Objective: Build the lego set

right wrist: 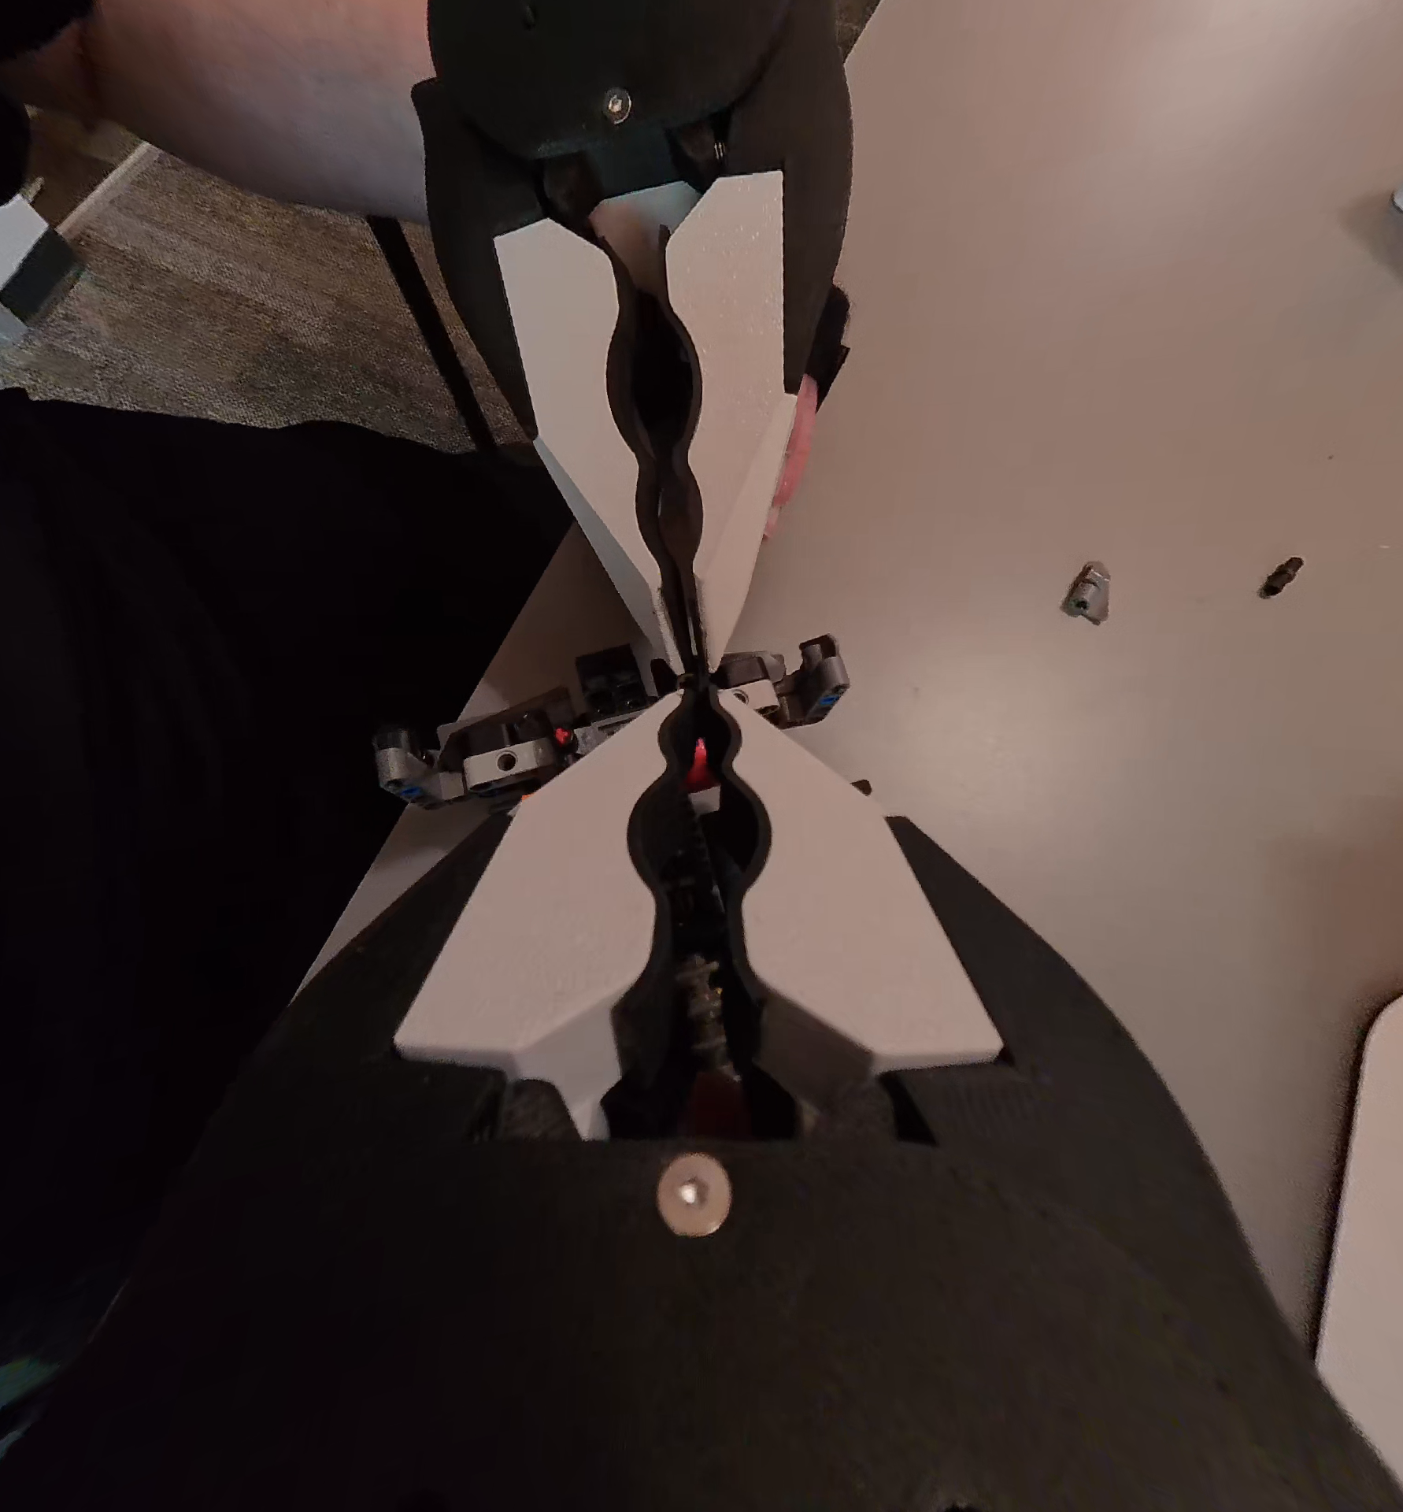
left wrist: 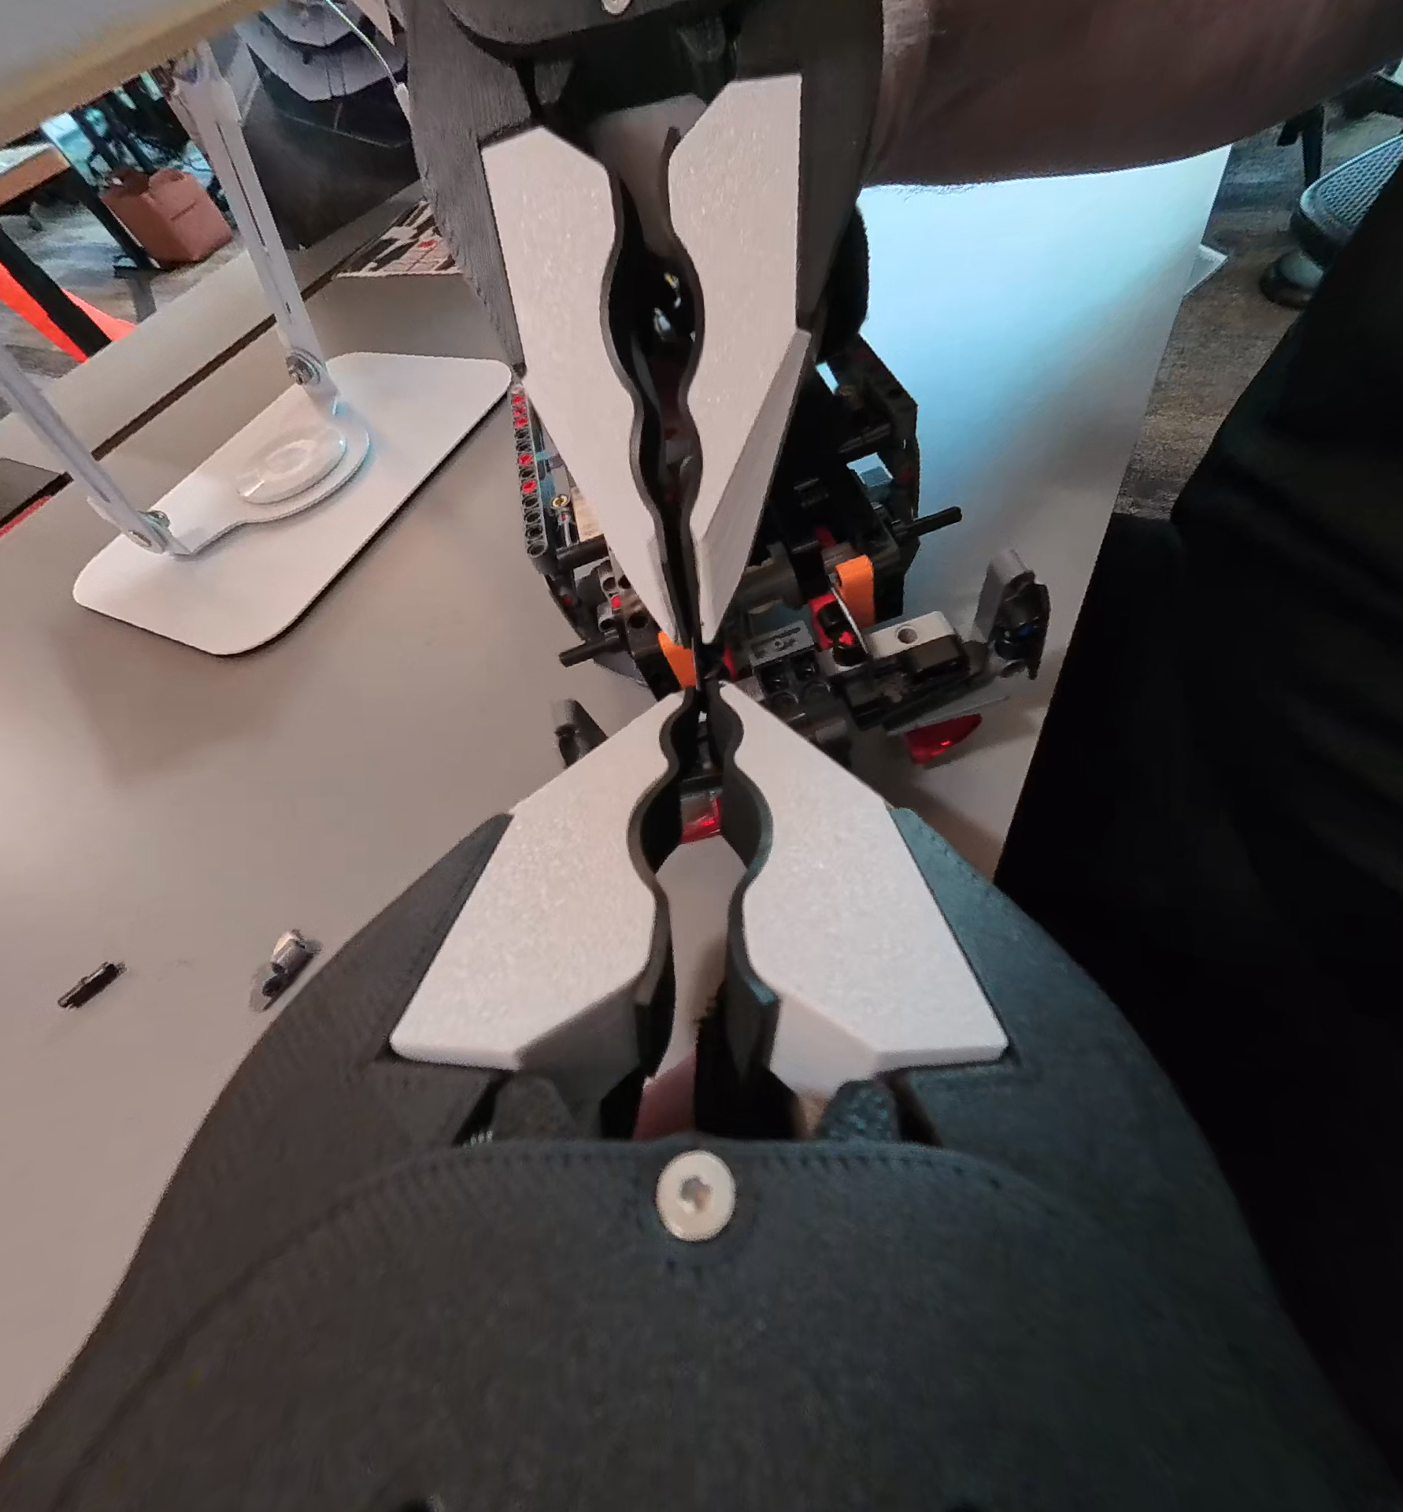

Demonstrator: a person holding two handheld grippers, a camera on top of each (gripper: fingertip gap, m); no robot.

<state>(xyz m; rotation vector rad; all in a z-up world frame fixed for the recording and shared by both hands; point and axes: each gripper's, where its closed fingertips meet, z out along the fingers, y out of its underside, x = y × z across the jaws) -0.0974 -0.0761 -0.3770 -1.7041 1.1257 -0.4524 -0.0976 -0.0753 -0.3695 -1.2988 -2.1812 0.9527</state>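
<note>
Tip to tip just above the lego model [left wrist: 804,622], the left gripper [left wrist: 700,691] and right gripper [right wrist: 694,695] both look clenched, seemingly passing a small black piece [left wrist: 705,664] that next needs seating.

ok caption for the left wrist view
Two shut tongs meet tip to tip over the half-built lego model on a grey table.

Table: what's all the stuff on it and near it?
Lego model: one, black and grey with orange and red bits, at the table edge.
Grey connector: one, loose on the table.
Black pin: one, beside the connector.
Stand base: one, white, far side.
Table: one, pale grey.
Cone: one, orange, on the floor beyond.
Left gripper, right gripper: black with white fingers, both shut, tips meeting over the model.
</note>
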